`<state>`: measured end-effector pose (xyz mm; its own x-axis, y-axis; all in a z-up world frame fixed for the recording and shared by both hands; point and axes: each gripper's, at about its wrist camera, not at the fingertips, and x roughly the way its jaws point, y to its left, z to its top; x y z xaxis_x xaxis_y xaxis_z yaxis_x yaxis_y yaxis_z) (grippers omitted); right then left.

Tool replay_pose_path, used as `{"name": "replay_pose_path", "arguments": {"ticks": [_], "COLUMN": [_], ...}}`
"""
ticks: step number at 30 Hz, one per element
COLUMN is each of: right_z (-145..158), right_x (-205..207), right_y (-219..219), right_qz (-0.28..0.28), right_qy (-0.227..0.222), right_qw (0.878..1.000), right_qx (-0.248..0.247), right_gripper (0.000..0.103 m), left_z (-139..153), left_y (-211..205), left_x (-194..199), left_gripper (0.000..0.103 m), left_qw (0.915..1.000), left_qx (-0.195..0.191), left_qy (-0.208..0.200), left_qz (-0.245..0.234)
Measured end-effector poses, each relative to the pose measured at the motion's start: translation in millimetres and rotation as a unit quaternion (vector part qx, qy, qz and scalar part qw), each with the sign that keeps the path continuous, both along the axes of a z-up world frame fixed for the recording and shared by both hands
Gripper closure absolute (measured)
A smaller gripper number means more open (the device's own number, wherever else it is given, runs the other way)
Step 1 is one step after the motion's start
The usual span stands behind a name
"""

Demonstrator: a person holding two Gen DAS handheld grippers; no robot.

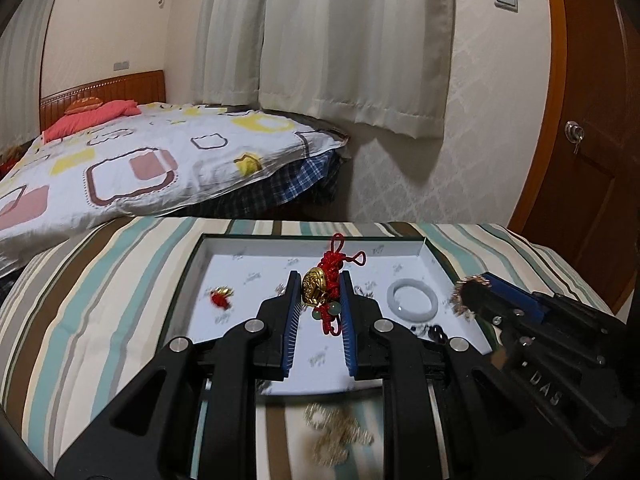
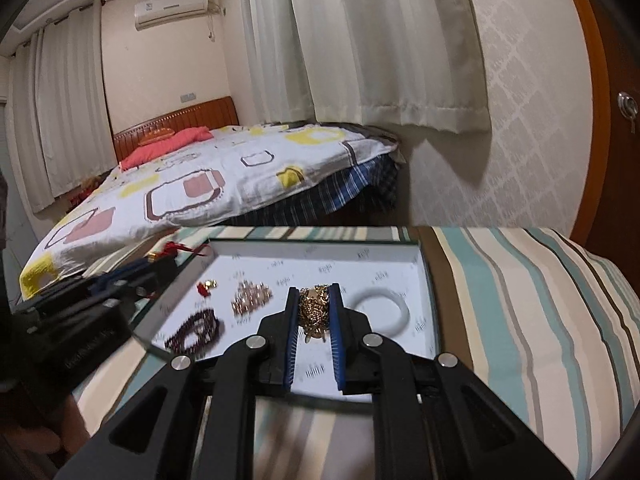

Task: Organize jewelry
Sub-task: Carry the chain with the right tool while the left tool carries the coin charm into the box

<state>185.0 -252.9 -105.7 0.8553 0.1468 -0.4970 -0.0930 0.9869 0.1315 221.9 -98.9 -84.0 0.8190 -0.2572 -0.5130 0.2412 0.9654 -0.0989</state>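
Observation:
My left gripper [image 1: 320,280] is shut on a gold charm with a red knotted cord and green beads [image 1: 314,290], held above the white tray [image 1: 240,248]. My right gripper [image 2: 316,294] is shut on a bunch of gold chain jewelry [image 2: 314,308] over the tray [image 2: 420,280]; it also shows at the right of the left wrist view [image 1: 468,292]. In the tray lie a white jade bangle [image 1: 412,298] [image 2: 380,310], a small red and gold charm [image 1: 221,297] [image 2: 206,288], a rose-gold piece [image 2: 251,298] and a dark bead bracelet [image 2: 196,332].
The tray rests on a striped cloth-covered surface [image 1: 120,300]. A blurred gold chain [image 1: 336,432] lies on the cloth in front of the tray. A bed [image 1: 140,160] stands behind, with curtains [image 1: 320,40] and a wooden door [image 1: 592,140] at the right.

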Motion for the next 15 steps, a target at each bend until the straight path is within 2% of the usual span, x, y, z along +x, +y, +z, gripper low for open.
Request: {"name": "replay_pose_path", "arguments": {"ticks": [4,11,15], "right_z": [-11.6,-49.3,-63.3], "right_x": [13.6,39.5,48.0], "right_y": [3.8,5.9,7.4], "right_qz": [0.007,0.01,0.014], "right_qy": [0.008,0.064,0.096], "right_qw": [1.0,0.998,0.995], "right_qx": [-0.002,-0.008,-0.01], "right_gripper": [0.088,0.088,0.088], "left_z": [-15.8,-59.4,-79.6], "left_y": [-9.7,-14.3,-12.4], "left_x": [16.9,41.9,53.3], "left_gripper": [0.084,0.084,0.084], "left_qw": [0.9999,0.9973,0.9941], "left_qx": [0.006,0.032,0.032], "left_qy": [0.014,0.066,0.104], "left_qz": [-0.003,0.002,0.006]}}
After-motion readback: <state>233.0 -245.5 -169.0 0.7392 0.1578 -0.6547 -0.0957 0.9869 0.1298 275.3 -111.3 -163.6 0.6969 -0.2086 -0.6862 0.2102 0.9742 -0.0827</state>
